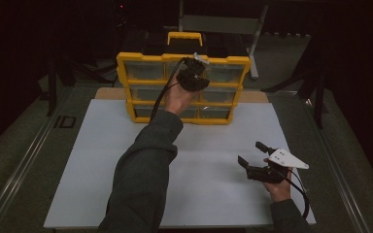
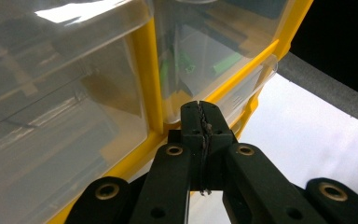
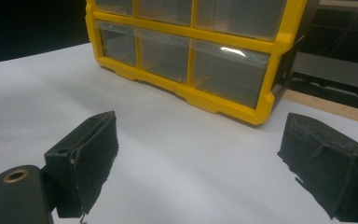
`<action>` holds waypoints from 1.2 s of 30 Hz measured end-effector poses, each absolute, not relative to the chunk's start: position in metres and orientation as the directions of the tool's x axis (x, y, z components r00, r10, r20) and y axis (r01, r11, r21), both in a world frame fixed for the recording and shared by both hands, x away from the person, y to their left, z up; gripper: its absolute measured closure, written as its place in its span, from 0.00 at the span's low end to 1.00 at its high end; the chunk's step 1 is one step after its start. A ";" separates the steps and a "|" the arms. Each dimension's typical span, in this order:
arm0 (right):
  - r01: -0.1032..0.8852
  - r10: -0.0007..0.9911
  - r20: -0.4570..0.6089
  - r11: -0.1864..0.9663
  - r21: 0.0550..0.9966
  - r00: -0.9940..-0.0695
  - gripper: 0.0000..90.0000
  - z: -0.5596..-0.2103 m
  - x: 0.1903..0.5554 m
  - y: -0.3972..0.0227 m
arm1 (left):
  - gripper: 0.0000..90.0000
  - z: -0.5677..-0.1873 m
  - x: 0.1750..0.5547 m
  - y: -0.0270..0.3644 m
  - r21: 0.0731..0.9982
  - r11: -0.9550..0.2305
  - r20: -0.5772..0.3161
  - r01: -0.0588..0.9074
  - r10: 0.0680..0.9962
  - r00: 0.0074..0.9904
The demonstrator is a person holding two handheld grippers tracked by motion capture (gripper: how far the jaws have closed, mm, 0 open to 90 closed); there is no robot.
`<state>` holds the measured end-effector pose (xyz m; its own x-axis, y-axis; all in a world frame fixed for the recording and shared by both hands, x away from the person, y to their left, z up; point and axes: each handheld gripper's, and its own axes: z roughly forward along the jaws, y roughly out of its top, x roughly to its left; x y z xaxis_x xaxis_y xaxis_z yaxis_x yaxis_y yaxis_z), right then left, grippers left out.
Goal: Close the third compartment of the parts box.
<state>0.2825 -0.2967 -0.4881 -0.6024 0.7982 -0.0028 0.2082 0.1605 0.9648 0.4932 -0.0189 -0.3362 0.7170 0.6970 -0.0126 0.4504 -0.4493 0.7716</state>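
A: Any brand or writing on the yellow plastic organiser cabinet with clear drawers point(image 1: 183, 89)?

B: None I can read. There is a pale patch on the lower drawer front in the left claw view, and it may be moulded lettering, but it is too blurred to tell.

A: How many drawers?

B: From the high view, three rows, and the right claw view shows three drawers across in the two lower rows. The arm covers part of the front, so I count nine with some caution. One yellow carry handle point(image 1: 185, 37) on top.

A: Where is the left claw point(image 2: 200, 108)?

B: Up against the cabinet front. Its jaws are pressed together with nothing between them, tips touching the yellow divider just below a clear drawer point(image 2: 209, 51) holding small green parts point(image 2: 182, 64). Another clear drawer point(image 2: 60, 116) sits to the claw's left, across the yellow upright.

A: And the right claw point(image 3: 198, 154)?

B: Jaws spread wide, empty, low over the white sheet point(image 1: 213, 165) on the tabletop. The cabinet stands well ahead of it, lower right corner beyond its right jaw. In the high view a grey three-cornered plate rides on this claw.

A: Counts?

B: Two claws, one cabinet, one white sheet.
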 end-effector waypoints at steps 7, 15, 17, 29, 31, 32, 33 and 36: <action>0.208 0.798 -0.003 0.160 0.965 -0.602 0.12 -0.488 0.282 -0.297 | 1.00 -0.337 0.494 -0.021 0.773 -0.443 0.000 0.453 0.715 0.700; 0.209 0.798 -0.001 0.160 0.965 -0.603 0.12 -0.488 0.282 -0.297 | 0.97 -0.337 0.492 -0.021 0.778 -0.444 0.004 0.444 0.711 0.704; 0.211 0.798 0.000 0.160 0.964 -0.603 0.12 -0.488 0.283 -0.297 | 0.95 -0.337 0.490 -0.021 0.781 -0.443 -0.001 0.440 0.704 0.710; 0.212 0.797 -0.004 0.166 0.963 -0.604 0.12 -0.488 0.282 -0.296 | 0.81 -0.336 0.474 -0.013 0.792 -0.469 0.007 0.392 0.648 0.761; 0.212 0.796 -0.004 0.166 0.963 -0.605 0.12 -0.488 0.282 -0.295 | 0.76 -0.337 0.472 -0.010 0.797 -0.465 0.002 0.386 0.641 0.768; 0.212 0.796 -0.005 0.168 0.963 -0.606 0.12 -0.489 0.282 -0.295 | 0.75 -0.337 0.471 -0.010 0.799 -0.460 -0.003 0.387 0.641 0.768; 0.212 0.796 -0.005 0.167 0.963 -0.606 0.12 -0.489 0.283 -0.295 | 0.73 -0.337 0.469 -0.008 0.801 -0.459 -0.008 0.385 0.635 0.772; 0.213 0.796 -0.003 0.166 0.963 -0.606 0.12 -0.489 0.282 -0.294 | 0.66 -0.337 0.464 -0.005 0.805 -0.468 0.001 0.363 0.614 0.790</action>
<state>0.2823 -0.2943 -0.4888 -0.6057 0.7957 -0.0028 0.2131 0.1656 0.9629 0.4640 -0.0049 -0.3374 0.7895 0.6137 0.0009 0.3631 -0.4683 0.8055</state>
